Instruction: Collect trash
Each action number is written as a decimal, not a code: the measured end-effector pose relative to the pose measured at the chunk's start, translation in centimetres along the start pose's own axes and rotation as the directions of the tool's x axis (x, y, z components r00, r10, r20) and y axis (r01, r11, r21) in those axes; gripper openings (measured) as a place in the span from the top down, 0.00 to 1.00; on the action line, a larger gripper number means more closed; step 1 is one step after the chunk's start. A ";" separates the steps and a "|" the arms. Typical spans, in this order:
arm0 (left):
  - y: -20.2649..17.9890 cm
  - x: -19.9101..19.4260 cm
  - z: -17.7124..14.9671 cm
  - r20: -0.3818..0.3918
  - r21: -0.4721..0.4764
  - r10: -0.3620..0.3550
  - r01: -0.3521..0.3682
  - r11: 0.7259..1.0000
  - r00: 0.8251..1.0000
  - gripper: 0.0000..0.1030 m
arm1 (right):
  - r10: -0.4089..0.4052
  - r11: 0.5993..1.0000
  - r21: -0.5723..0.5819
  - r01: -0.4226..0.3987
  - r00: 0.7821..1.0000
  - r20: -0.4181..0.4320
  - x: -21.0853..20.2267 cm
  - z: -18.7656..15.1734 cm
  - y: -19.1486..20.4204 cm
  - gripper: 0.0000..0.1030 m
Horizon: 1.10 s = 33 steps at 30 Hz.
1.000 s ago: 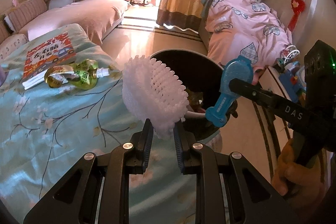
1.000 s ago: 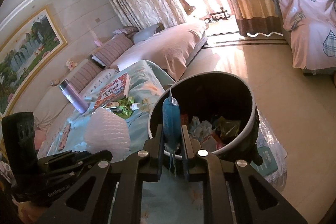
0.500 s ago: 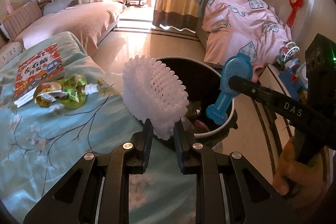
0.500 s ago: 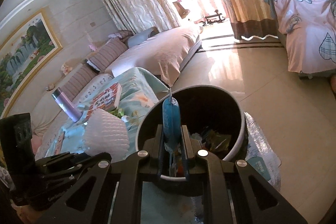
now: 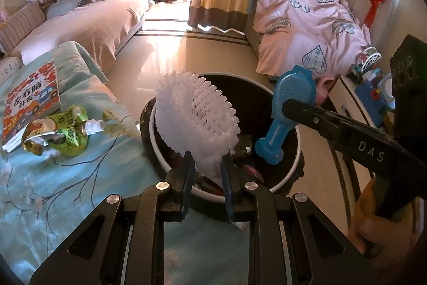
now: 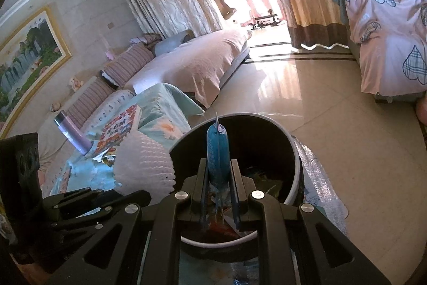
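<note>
We see the left gripper (image 5: 206, 164) clamped on the foam net (image 5: 194, 116) and the right gripper (image 6: 218, 175) clamped on the blue pouch (image 6: 217, 151), both directly above the bin (image 5: 277, 178), the pouch's long axis slanting downward.

The white foam fruit net (image 5: 196, 119) is soft, open-meshed and matt. At its three o'clock, the blue packet (image 5: 289, 108) looks like glittery plastic film. The trash bin (image 5: 293, 159) has a smooth pale rim around a dark liner. At nine o'clock, the green drink pouch (image 5: 64, 134) is crinkled, glossy foil on a matt cloth bedspread (image 5: 66, 191). The floor tiles (image 6: 333, 108) shine.
</note>
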<state>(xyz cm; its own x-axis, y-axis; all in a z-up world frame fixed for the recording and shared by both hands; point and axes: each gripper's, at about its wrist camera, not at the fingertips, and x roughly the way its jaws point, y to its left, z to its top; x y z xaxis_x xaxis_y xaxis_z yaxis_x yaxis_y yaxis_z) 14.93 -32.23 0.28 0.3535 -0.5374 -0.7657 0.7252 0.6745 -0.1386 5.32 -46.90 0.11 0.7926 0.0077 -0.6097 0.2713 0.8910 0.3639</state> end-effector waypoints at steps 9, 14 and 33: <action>0.4 1.1 0.3 -0.032 -0.005 0.004 -0.004 1.000 0.999 0.64 | -0.006 1.000 0.020 0.006 0.999 -0.032 1.2 -0.2 -0.3 0.82; 0.5 0.2 -0.1 -0.008 -0.018 0.009 -0.010 1.000 1.000 0.43 | 0.013 0.998 0.056 -0.013 1.000 -0.013 0.5 -0.3 -0.9 0.47; 6.5 -11.4 -13.1 0.125 -0.235 0.103 -0.072 0.969 0.987 0.27 | 0.146 0.989 0.003 -0.146 0.988 0.045 -5.8 -7.0 6.9 0.06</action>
<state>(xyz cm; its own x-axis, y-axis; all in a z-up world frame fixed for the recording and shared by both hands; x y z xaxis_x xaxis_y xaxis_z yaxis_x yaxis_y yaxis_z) 7.85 -15.12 -0.07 0.4975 -0.5238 -0.6915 0.5387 0.8113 -0.2270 -1.20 -37.65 1.21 0.8472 0.1171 -0.5183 0.1542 0.8792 0.4507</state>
